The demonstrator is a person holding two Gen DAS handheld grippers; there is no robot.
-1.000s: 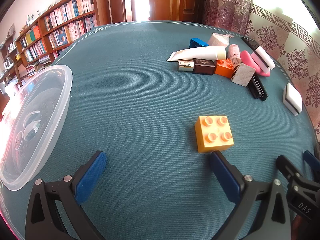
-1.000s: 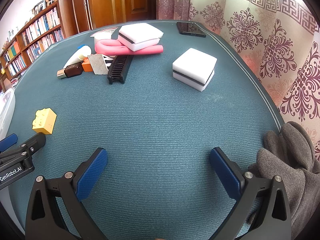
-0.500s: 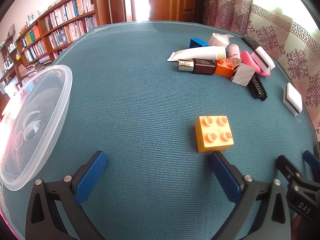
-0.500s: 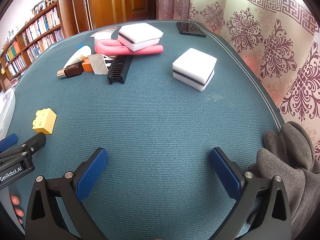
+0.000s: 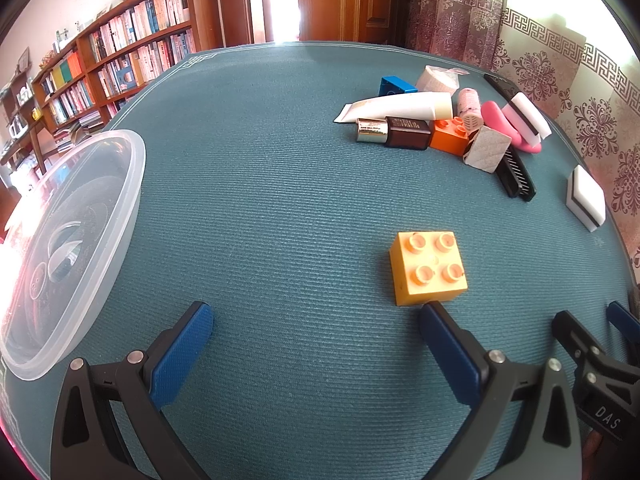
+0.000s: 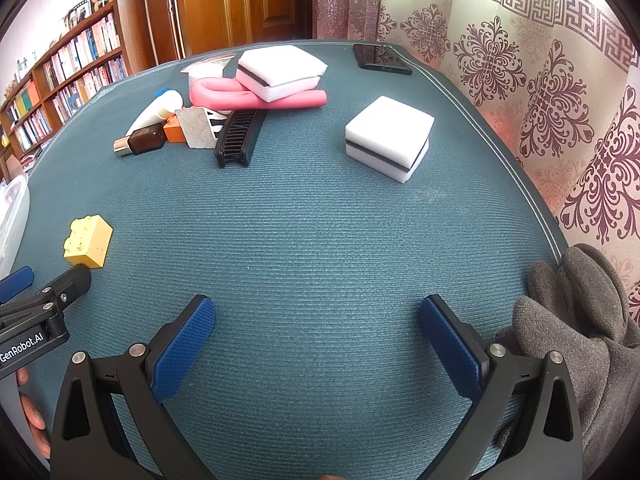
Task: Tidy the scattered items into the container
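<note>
- The container [image 5: 72,248], a clear plastic tub, sits at the left edge of the desk [image 5: 280,184]; I see nothing inside it.
- A yellow building brick [image 5: 428,267] lies alone on the desk, studs up, just beyond the right finger of the left hand-held gripper [image 5: 316,332].
- The left hand-held gripper is wide open and holds nothing; the brick is beside its right finger, not between the two.
- The right hand-held gripper [image 6: 316,324] is also wide open and empty, above bare desk surface.
- Toward the far right corner of the desk there is a pile: a white tube [image 5: 400,106], a brown bottle [image 5: 394,133] with a metal cap, an orange brick [image 5: 450,136], a blue brick [image 5: 396,85], a black comb [image 5: 516,174], a pink foam roller [image 6: 256,98] and a white sponge [image 6: 280,72] resting on the roller.
- A second white sponge [image 6: 388,142] lies apart from the pile, near the right edge of the desk.
- A black phone [image 6: 380,59] lies at the far edge.
- A grey cloth [image 6: 580,336] is at the near right edge.
</note>
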